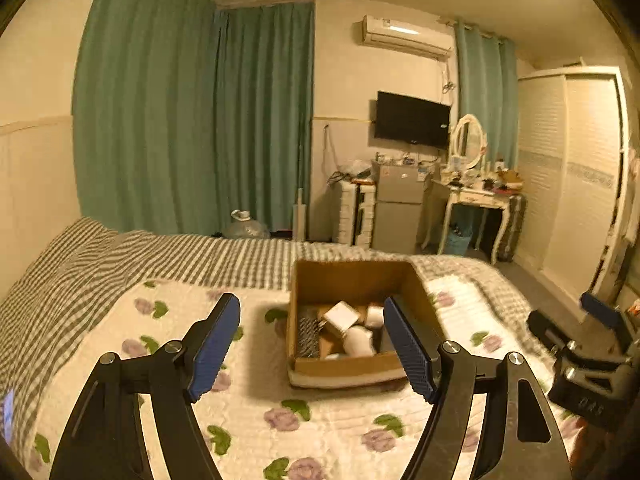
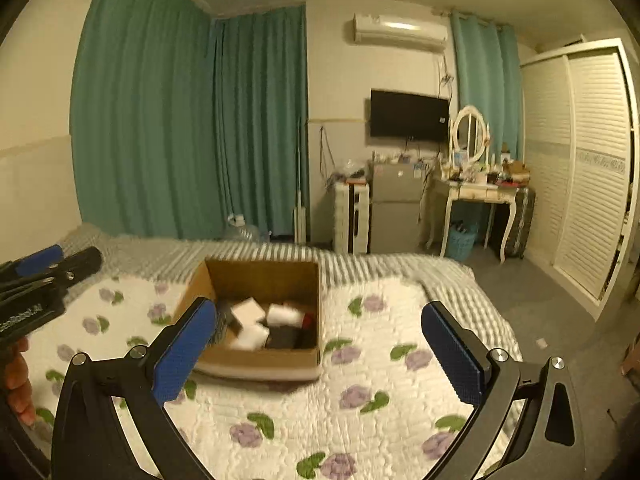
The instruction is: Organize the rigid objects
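An open cardboard box (image 1: pixel 308 280) sits on the flowered quilt in the middle of the bed. It holds several small rigid items, among them white blocks (image 1: pixel 341 314) and dark pieces. It also shows in the right wrist view (image 2: pixel 256 360) with white blocks (image 2: pixel 248 310) inside. My left gripper (image 1: pixel 312 312) is open and empty, held above the quilt just before the box. My right gripper (image 2: pixel 320 320) is open and empty, to the right of the box. It also shows in the left wrist view (image 1: pixel 584 316) at the right edge.
The flowered quilt (image 1: pixel 256 412) lies over a striped bedspread (image 1: pixel 120 252). Beyond the bed stand green curtains (image 1: pixel 192 120), a small fridge (image 1: pixel 400 208), a dressing table with a mirror (image 1: pixel 476 196) and a white wardrobe (image 1: pixel 572 168). The floor runs along the bed's right side.
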`<state>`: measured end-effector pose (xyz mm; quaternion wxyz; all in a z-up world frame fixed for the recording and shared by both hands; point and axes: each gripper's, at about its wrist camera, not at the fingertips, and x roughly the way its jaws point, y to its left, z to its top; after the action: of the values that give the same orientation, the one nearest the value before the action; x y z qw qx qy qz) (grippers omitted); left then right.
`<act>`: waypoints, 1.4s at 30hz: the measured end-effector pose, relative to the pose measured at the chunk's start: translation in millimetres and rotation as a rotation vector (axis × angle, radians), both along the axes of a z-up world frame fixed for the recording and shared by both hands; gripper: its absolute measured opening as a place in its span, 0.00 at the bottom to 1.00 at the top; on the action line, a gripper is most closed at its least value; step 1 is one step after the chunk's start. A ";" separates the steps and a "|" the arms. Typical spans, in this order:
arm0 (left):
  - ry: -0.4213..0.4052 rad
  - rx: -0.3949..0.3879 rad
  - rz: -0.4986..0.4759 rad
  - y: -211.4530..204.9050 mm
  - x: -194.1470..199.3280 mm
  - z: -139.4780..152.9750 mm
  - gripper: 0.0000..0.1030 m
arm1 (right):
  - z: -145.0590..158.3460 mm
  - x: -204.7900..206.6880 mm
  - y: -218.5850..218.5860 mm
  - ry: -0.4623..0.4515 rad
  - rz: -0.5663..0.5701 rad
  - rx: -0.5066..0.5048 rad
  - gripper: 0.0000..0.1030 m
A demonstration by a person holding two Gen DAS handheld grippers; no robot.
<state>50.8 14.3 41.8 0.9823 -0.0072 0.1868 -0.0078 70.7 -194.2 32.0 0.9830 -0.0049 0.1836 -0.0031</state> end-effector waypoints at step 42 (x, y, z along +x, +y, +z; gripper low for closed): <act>0.108 0.067 0.018 -5.6 -8.5 -53.1 0.75 | -44.8 7.4 14.4 0.094 0.047 -0.017 1.00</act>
<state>42.3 8.7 -11.4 0.9706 0.0235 0.2394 0.0075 78.1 -179.8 -12.8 0.9730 -0.0180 0.2292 0.0187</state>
